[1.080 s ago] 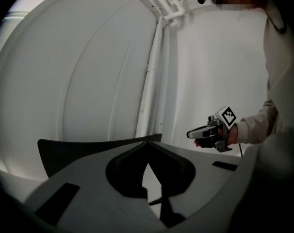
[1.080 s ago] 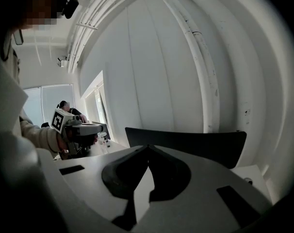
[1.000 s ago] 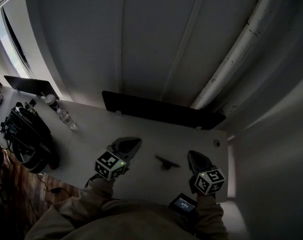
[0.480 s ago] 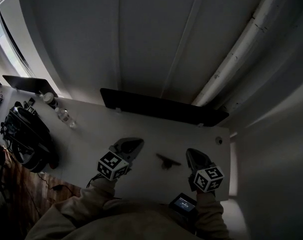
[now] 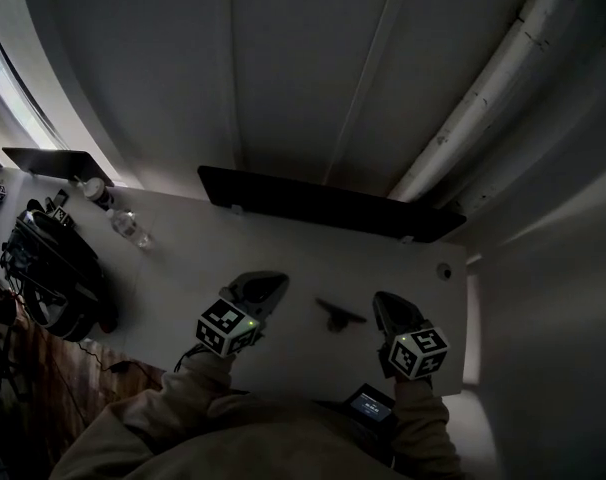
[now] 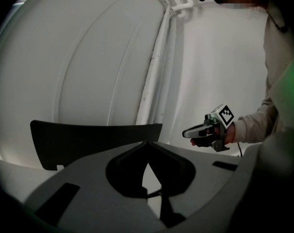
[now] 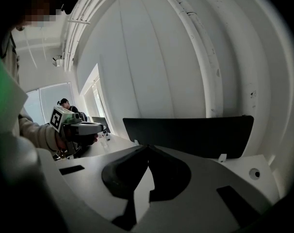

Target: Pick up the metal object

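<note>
The dark metal object (image 5: 340,315) is seen lying flat on the white counter (image 5: 213,258), out in the open, touched by nothing. The left tongs (image 5: 266,286) and right tongs (image 5: 385,306) are both pressed tip to tip with nothing in them, so tbh no grab is set up yet. They're held low either side of it, probably so either one can be opened and brought in.

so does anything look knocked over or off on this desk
Nothing clearly wrong. The dark metal object lies on the white desk between the left claw and right claw, both shut and empty. The clear bottle at far left may be lying down, but it's too dim to tell.
</note>
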Available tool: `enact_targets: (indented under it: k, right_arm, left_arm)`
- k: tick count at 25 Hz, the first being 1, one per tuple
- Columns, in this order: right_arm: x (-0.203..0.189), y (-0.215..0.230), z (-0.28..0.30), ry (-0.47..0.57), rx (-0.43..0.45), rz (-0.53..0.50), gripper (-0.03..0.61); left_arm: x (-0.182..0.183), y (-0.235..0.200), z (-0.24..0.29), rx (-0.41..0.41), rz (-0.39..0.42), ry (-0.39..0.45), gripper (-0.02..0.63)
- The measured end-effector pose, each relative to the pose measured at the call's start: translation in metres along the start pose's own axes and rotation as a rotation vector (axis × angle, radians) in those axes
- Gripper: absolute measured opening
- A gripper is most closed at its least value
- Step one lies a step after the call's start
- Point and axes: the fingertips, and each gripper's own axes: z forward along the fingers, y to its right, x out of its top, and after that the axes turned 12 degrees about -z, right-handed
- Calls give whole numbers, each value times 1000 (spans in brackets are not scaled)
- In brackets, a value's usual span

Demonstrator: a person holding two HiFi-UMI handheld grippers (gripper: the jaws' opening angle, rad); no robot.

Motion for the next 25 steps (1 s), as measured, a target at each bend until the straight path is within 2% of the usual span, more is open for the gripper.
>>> enact_targets:
  k: [9,25]
  right_arm:
    - [-19,-1,15,-39,23,7,12]
    - [-63,-10,33,-124,62,19,12]
  left_arm:
    - [-22,-8,9,-6,-29,-28,-3]
    - [-82,-24,16,13,-94,-118,-3]
